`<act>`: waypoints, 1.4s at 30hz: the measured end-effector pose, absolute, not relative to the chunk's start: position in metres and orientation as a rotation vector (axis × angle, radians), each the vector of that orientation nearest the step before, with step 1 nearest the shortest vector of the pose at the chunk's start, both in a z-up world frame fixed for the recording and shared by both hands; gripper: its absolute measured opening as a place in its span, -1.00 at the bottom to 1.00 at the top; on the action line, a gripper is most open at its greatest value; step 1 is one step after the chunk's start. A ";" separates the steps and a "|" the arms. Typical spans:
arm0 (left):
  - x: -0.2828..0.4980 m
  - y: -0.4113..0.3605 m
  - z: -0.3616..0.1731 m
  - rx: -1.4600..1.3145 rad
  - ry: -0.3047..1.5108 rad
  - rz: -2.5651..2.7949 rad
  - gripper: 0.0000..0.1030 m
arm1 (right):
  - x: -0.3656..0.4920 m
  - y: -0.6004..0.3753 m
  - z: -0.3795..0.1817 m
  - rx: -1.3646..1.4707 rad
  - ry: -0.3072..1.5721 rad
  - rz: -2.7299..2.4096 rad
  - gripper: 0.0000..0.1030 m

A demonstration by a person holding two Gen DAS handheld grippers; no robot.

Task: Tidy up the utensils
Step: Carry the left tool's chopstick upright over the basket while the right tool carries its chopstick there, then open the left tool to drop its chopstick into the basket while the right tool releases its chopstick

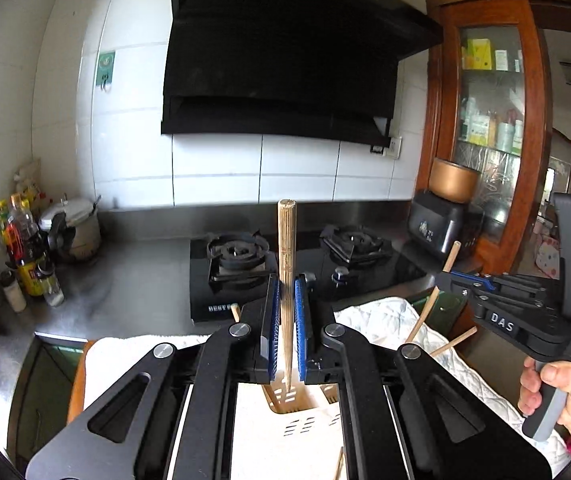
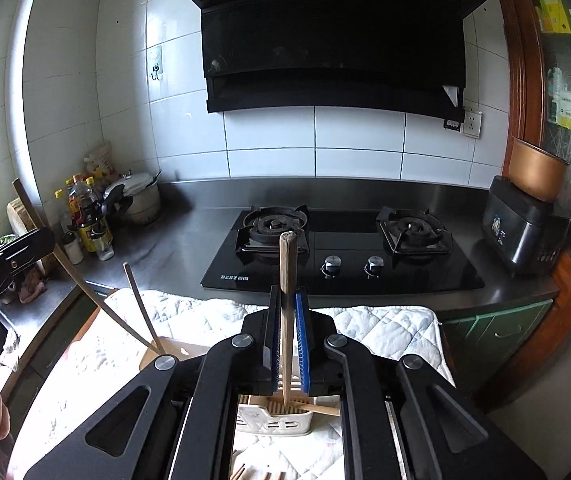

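My left gripper [image 1: 287,280] is shut on a wooden chopstick [image 1: 286,236] that stands upright between its blue pads. The chopstick's lower tip hangs just over a cream slotted utensil holder [image 1: 297,426]. My right gripper [image 2: 287,290] is shut on another upright chopstick [image 2: 287,260]. That one's tip is above a white slotted holder [image 2: 273,424] in which a chopstick lies flat. In the left wrist view the right gripper [image 1: 445,276] shows at the right, a hand [image 1: 557,388] on its handle. In the right wrist view the left gripper [image 2: 47,242] shows at the left edge.
A white quilted cloth [image 2: 385,332] covers the table under the holders. Two more chopsticks [image 2: 141,308] lean up at the left, and loose ones lie at the bottom edge. Behind are a black gas stove [image 2: 341,248], bottles [image 2: 89,216], a pot and a black appliance [image 2: 521,232].
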State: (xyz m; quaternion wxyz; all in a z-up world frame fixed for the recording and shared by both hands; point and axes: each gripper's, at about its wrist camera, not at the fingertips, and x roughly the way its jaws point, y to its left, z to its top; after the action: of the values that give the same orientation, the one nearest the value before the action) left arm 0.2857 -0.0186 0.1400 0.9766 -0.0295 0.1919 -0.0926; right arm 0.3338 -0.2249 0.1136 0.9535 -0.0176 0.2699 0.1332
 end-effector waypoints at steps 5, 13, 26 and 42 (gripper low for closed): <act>0.305 -0.012 0.114 -0.073 0.463 -0.173 -0.88 | 0.337 -0.220 0.097 -0.049 0.579 0.276 -0.86; 0.316 -0.004 0.093 -0.094 0.519 -0.173 -0.83 | 0.337 -0.218 0.089 -0.052 0.593 0.268 -0.84; 0.263 0.000 0.122 -0.090 0.424 -0.167 -0.34 | 0.269 -0.241 0.113 -0.049 0.492 0.246 -0.21; 0.142 0.002 -0.001 -0.011 0.574 -0.268 -0.30 | 0.136 -0.245 0.000 -0.010 0.644 0.276 -0.19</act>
State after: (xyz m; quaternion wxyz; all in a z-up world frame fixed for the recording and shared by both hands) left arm 0.1422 0.0021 -0.0009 0.9503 -0.0056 0.2821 -0.1316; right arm 0.1357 -0.2452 -0.0003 0.9393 -0.0050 0.3154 0.1350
